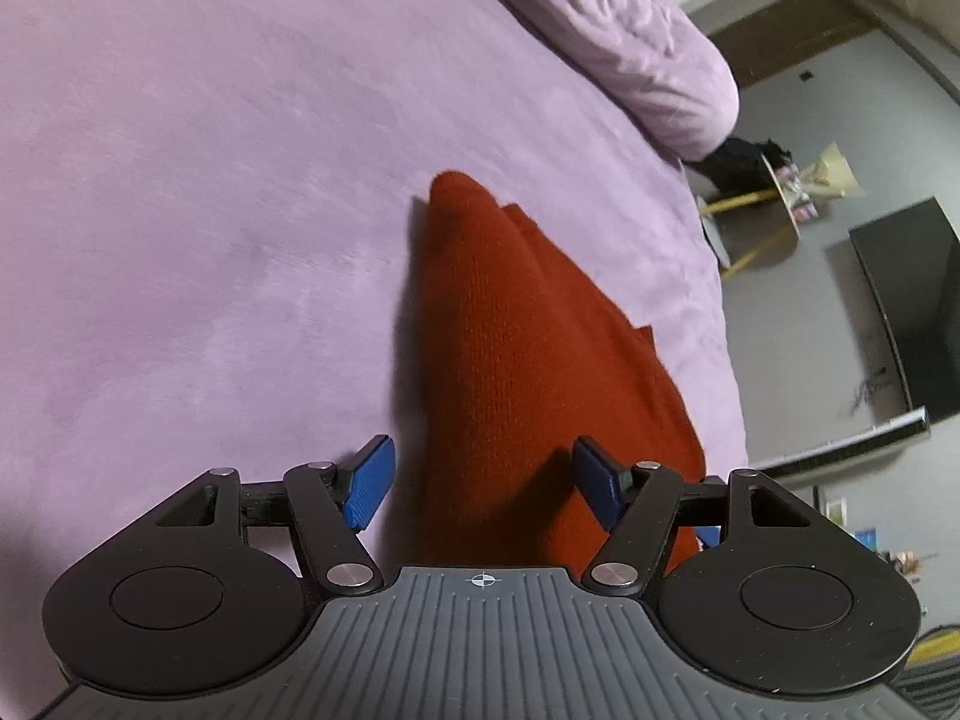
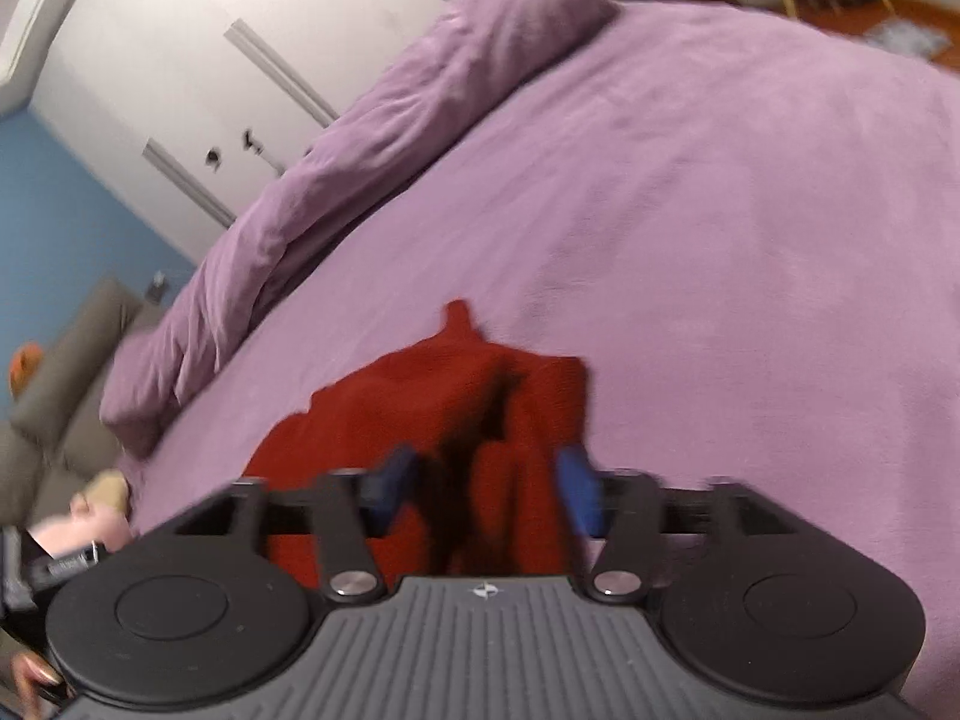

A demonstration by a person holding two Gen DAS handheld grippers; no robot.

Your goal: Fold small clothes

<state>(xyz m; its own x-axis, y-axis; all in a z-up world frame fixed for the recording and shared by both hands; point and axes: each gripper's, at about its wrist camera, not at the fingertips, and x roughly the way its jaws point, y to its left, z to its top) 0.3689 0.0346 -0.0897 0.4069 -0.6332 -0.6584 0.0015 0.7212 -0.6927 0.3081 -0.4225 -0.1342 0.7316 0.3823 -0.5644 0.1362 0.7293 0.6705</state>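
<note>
Red knitted garment [image 1: 510, 348] lies on the purple plush bedspread [image 1: 210, 210], bunched into a long ridge. In the left wrist view it runs from between the 2 blue pads up toward 12 o'clock, ending in a rounded tip, with a flatter layer spreading toward 4 o'clock. Left gripper [image 1: 486, 480]: jaws wide apart, blue fingertips [image 1: 372, 480] on either side of the cloth, not pinching it; whether they touch it, cannot tell.

Right wrist view is motion-blurred. Same red garment [image 2: 420, 408] sits low centre, a small pointed tab sticking out at 12 o'clock, a dark fold crease down the middle. Right gripper [image 2: 486, 492]: jaws spread, cloth lying between the blue pads [image 2: 579, 492], no clamp visible.

Only the left view shows a dark flat screen [image 1: 912, 306] on the grey wall at 3 o'clock and a yellow-legged chair [image 1: 756, 222] at 2 o'clock. Only the right view shows white panelled wardrobe doors [image 2: 240, 60] at 11 o'clock, a blue wall [image 2: 72, 210] at 9 o'clock and a grey cushion [image 2: 66, 390] at 8 o'clock. Rolled purple duvet [image 2: 360, 138] along the bed edge appears in both views.
</note>
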